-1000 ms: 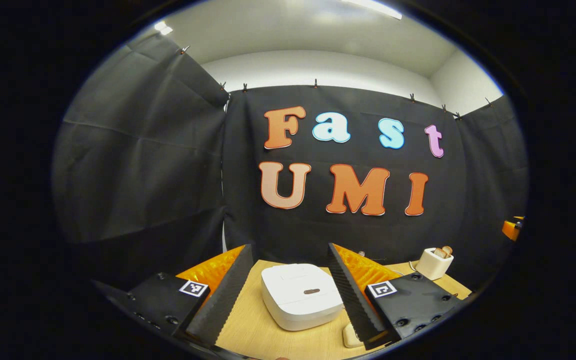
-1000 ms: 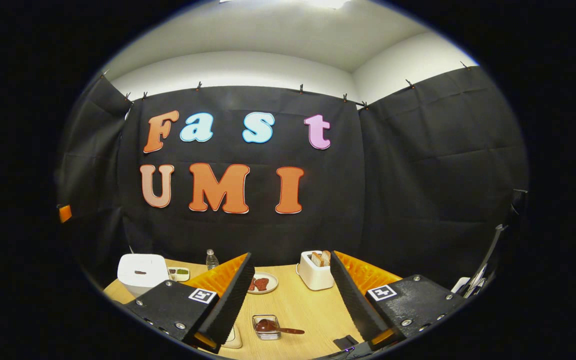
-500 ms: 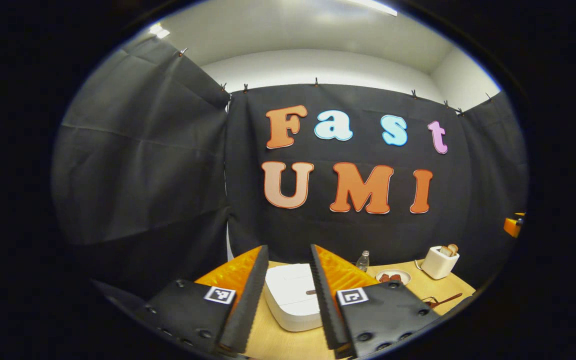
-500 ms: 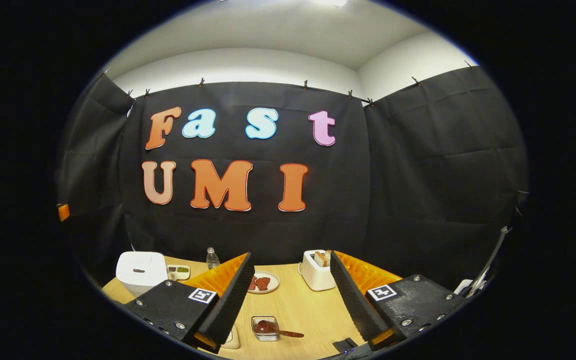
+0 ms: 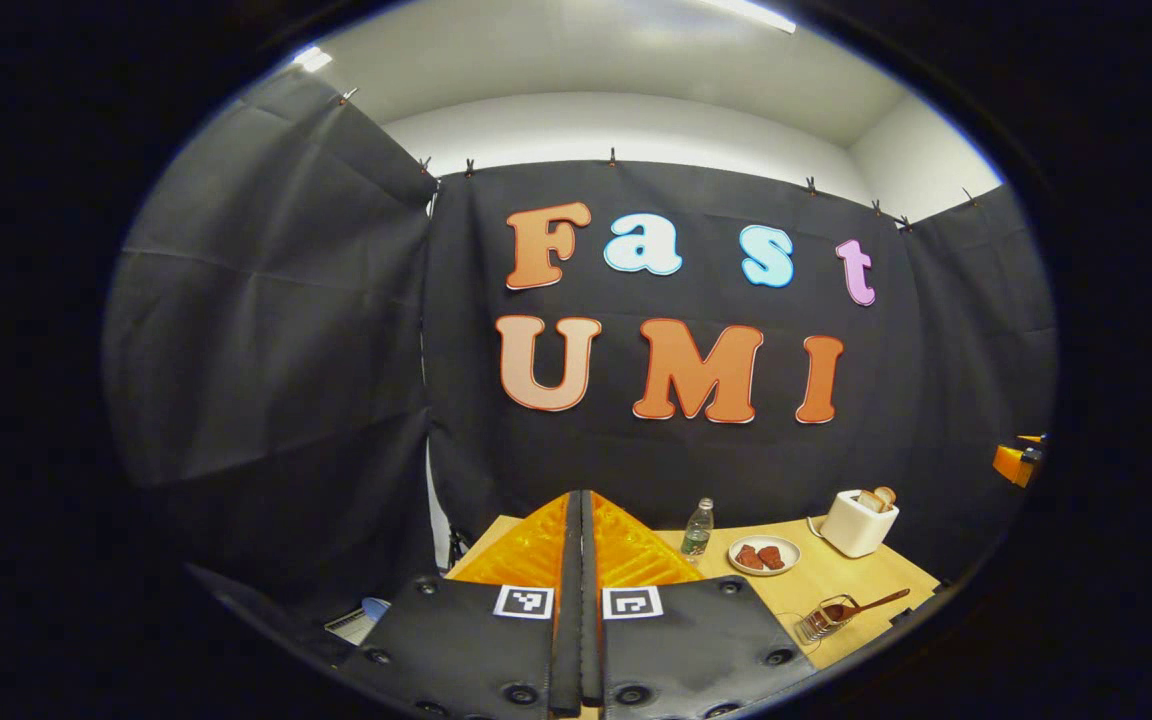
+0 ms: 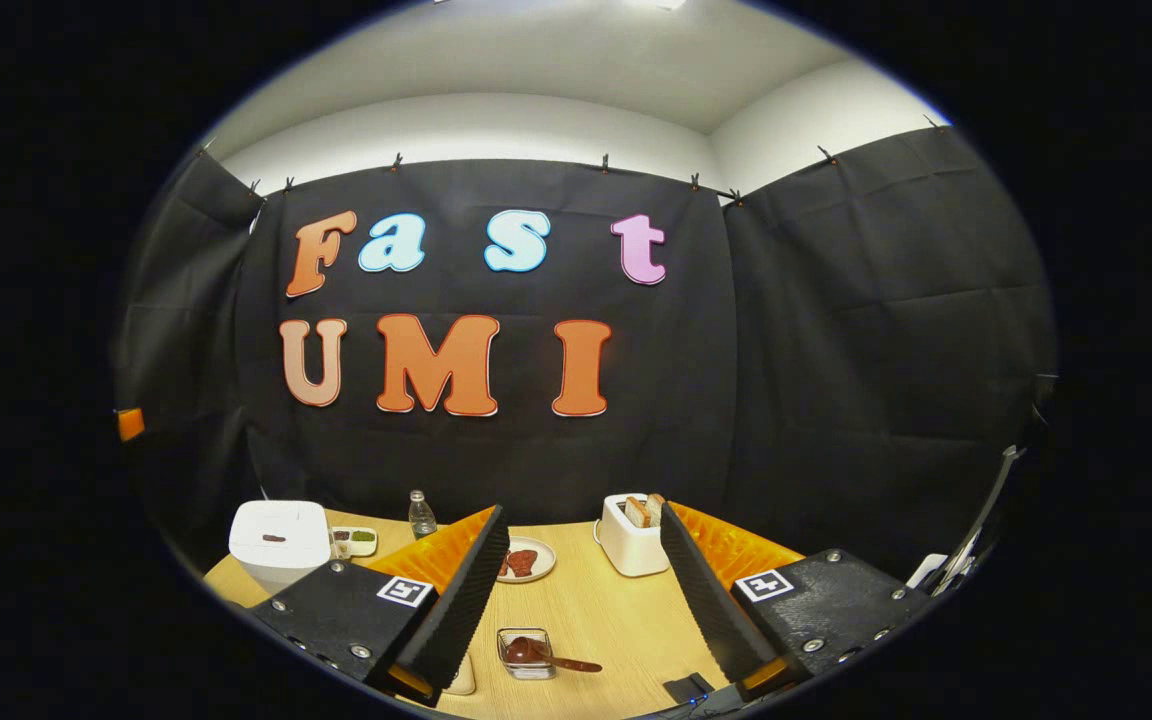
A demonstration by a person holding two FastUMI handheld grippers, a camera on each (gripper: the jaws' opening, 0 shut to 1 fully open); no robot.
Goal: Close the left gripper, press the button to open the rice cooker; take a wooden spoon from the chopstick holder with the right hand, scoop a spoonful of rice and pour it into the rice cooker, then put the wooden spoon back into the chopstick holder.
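In the left gripper view my left gripper (image 5: 581, 497) is shut, its two fingers pressed flat together with nothing between them; they hide the table straight ahead. The white rice cooker (image 6: 279, 538) stands at the table's far left in the right gripper view, lid down, with a small dark button on top. A small holder (image 6: 526, 652) sits between the fingers of my right gripper (image 6: 581, 512), which is open and holds nothing. A wooden spoon (image 6: 572, 663) lies in the holder, handle to the right. The same holder (image 5: 821, 622) and spoon (image 5: 874, 603) show at the right.
On the wooden table (image 6: 616, 620) are a white toaster (image 6: 633, 540) with bread, a plate (image 6: 524, 561) of red-brown pieces, a water bottle (image 6: 422, 516) and a small dish (image 6: 357, 541) beside the cooker. A pale object (image 6: 460, 680) shows behind my right gripper's left finger.
The left gripper's fingers have come together from wide open to fully shut, covering the rice cooker in that view. The right gripper has stayed open and almost still.
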